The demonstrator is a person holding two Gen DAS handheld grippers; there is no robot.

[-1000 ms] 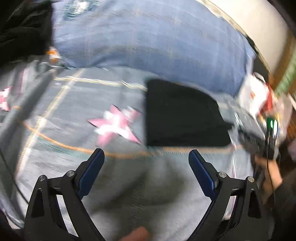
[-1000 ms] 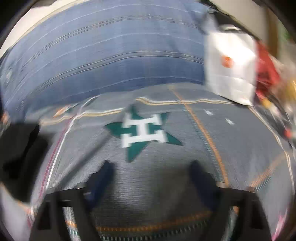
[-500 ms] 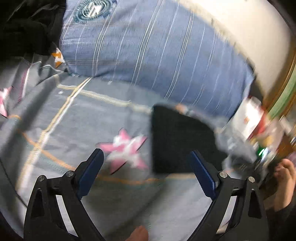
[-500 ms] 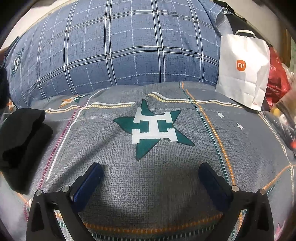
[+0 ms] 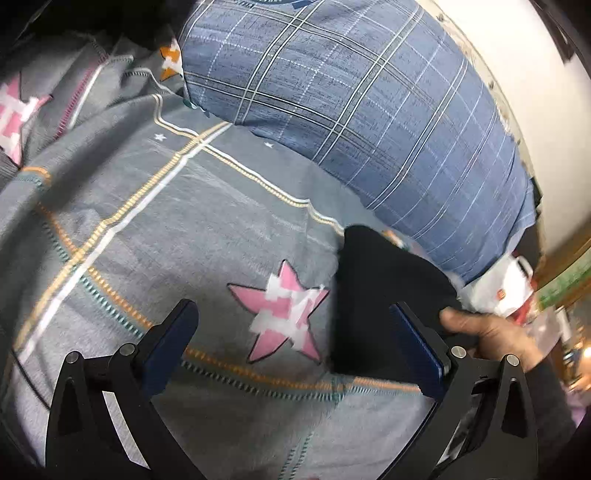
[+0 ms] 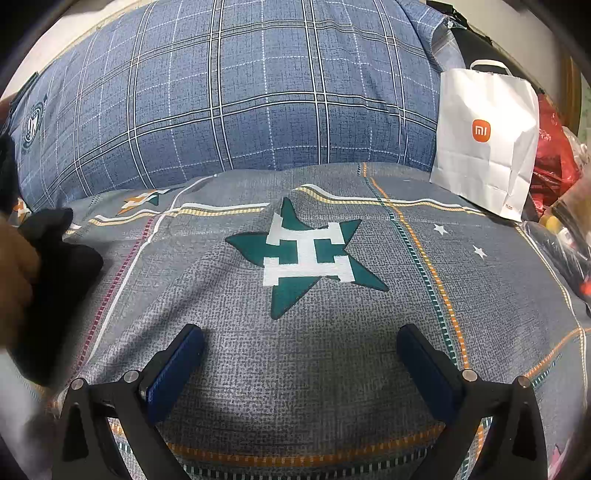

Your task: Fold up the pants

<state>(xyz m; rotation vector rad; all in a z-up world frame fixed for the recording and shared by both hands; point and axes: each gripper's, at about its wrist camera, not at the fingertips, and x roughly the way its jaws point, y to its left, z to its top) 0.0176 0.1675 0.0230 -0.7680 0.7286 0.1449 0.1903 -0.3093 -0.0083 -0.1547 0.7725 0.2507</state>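
Note:
The black pants point(image 5: 380, 295) lie folded into a compact rectangle on the grey bedspread point(image 5: 207, 236), right of a pink star. A bare hand point(image 5: 484, 332) rests on their right edge. My left gripper point(image 5: 295, 339) is open and empty, hovering just in front of the pants. In the right wrist view the pants point(image 6: 62, 266) show as a dark bundle at the far left, with a blurred hand over them. My right gripper point(image 6: 301, 354) is open and empty above the bedspread point(image 6: 369, 350), below a green star.
A large blue plaid pillow point(image 5: 369, 110) lies behind the pants; it also fills the back of the right wrist view point(image 6: 240, 96). A white paper bag point(image 6: 487, 140) stands at the right with red bags point(image 6: 554, 155) and clutter beyond. Dark clothing point(image 5: 92, 14) lies far left.
The left gripper swung its view toward the pillow. A bare hand now rests on the folded pants. The right gripper has settled and holds nearly still.

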